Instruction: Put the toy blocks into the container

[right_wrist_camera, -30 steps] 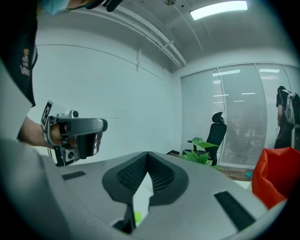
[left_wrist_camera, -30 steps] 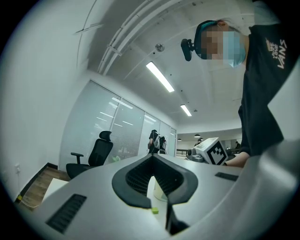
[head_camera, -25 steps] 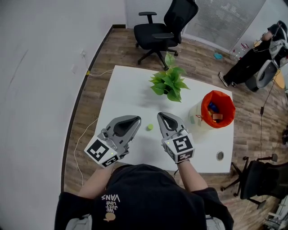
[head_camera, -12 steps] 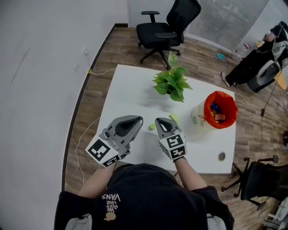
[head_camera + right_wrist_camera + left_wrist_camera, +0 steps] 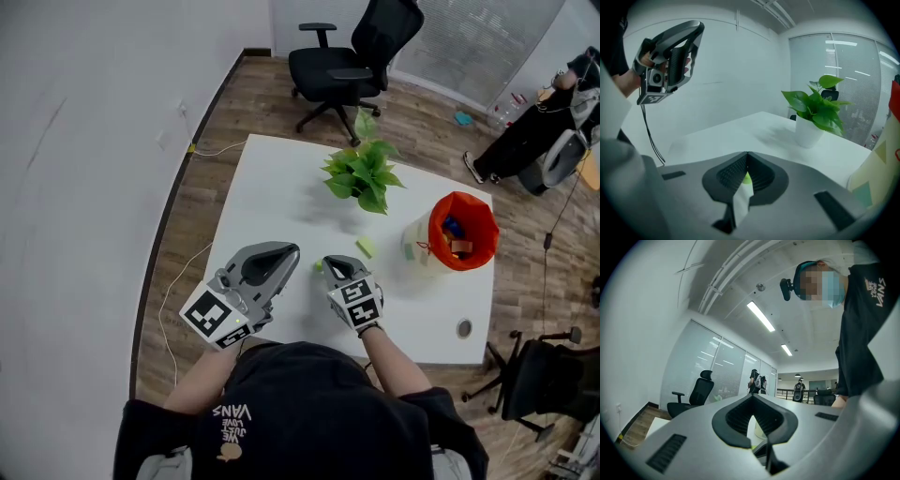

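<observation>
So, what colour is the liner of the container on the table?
The liner is orange-red; the head view shows it best.

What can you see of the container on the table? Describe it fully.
The container is a pale cream bucket lined with a bright orange bag folded over its rim. It stands upright on the white table near its right edge, apart from the potted plant. Blue and brownish blocks lie inside.

This is an office. A black office chair [image 5: 352, 70] stands far past the jaws, beyond the white table [image 5: 272, 187], with window blinds [image 5: 469, 42] and long ceiling lights [image 5: 761, 316].
</observation>
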### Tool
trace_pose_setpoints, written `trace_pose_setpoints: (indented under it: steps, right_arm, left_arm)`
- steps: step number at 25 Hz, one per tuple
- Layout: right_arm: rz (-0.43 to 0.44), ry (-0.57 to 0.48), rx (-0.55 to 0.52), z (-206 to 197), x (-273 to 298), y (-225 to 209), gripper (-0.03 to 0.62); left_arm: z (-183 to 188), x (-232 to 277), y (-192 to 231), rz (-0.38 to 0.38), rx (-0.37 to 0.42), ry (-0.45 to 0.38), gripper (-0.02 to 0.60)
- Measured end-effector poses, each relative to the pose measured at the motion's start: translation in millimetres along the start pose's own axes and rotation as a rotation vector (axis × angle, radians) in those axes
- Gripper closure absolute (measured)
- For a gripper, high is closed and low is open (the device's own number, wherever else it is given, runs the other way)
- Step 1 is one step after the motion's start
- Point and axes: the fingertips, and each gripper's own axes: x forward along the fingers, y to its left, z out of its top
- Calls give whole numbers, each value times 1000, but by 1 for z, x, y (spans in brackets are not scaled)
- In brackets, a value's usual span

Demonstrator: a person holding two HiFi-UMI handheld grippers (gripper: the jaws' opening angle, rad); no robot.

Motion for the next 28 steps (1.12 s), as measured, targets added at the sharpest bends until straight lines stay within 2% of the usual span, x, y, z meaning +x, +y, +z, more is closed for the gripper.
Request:
trace_pose_setpoints:
  steps: [9,14,15,16,17,24,28]
  right_arm:
    - [27,84,-4,-22,14,5,576]
    - [40,91,-13,-27,19,9,569]
    - [41,90,-9,-27,20,10,531]
    - [40,93,-5,-28,21,10,451]
    - [38,98,-2,-29,22,10,421]
    - [44,140,-23,-35,31,9,414]
    - [53,193,-70,-41,35,9,414]
  left_arm:
    - [-1,-3,1,13,-4,0,571]
    - [-1,-3,2,20,-8,0,571]
    - [-1,-3,2,21,-8,1,571]
    - [-1,-3,2,21,-9,1,571]
    - [-1,-3,2,21,-9,1,571]
    - [-4,-4,2,22,-15,2,571]
    - [-4,-6,3,29,-14,3,571]
